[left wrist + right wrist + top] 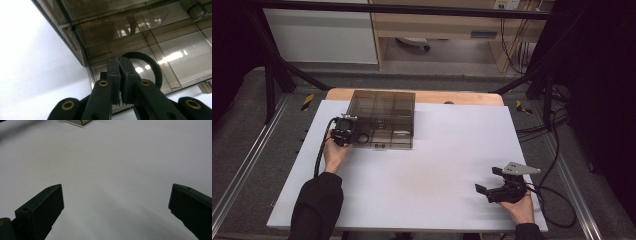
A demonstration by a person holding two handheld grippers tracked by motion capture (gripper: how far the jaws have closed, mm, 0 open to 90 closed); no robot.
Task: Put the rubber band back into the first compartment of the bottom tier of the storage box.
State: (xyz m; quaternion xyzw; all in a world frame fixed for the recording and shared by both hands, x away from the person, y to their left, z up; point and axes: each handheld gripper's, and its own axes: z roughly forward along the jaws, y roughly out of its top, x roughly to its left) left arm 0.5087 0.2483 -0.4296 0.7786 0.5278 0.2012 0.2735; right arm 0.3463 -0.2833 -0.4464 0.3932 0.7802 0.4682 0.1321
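Observation:
A smoky see-through compartment box lies open on the white table at the back left. My left gripper reaches over the box's near left corner, shut on a black ring. The left gripper view has the jaws pressed together on the ring's rim, which hangs over a divided compartment. My right gripper rests near the table's front right corner with its jaws wide apart. In the right gripper view the gripper holds nothing, over bare white surface.
A corner of the box peeks in at the top of the right gripper view. Black frame posts flank the table. Cables trail off the right side. A wooden edge shows behind the white sheet.

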